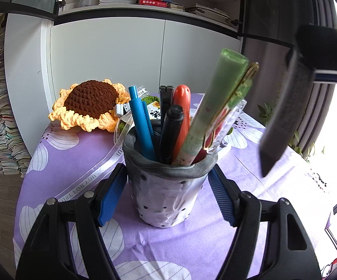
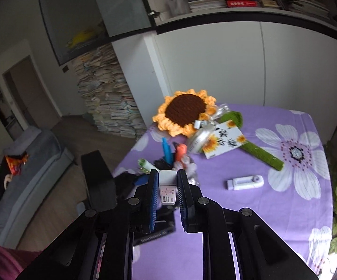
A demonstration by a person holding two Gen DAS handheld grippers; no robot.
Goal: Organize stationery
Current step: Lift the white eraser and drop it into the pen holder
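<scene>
A white ribbon (image 1: 88,182), trailing toward 8 o'clock from the pen holder (image 1: 166,193), carries upside-down lettering reading "FOR YOU". The sunflower card (image 2: 224,141) at 1 o'clock of the right gripper bears black Chinese characters, too blurred to read. Red book spines on the shelf are illegible.

Crocheted sunflower (image 1: 90,105) on purple floral tablecloth (image 1: 79,154), book stacks (image 2: 109,98) behind.

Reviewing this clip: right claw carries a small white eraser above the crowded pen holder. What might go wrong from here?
1. The pen holder is packed; the green tube and blue pen lean outward, so the eraser may bounce off them onto the cloth.
2. The left claw flanks the soft holder; whether it grips is unclear, so a push might tip it.
3. The right claw holds only the eraser's sides; it might slip early.
</scene>
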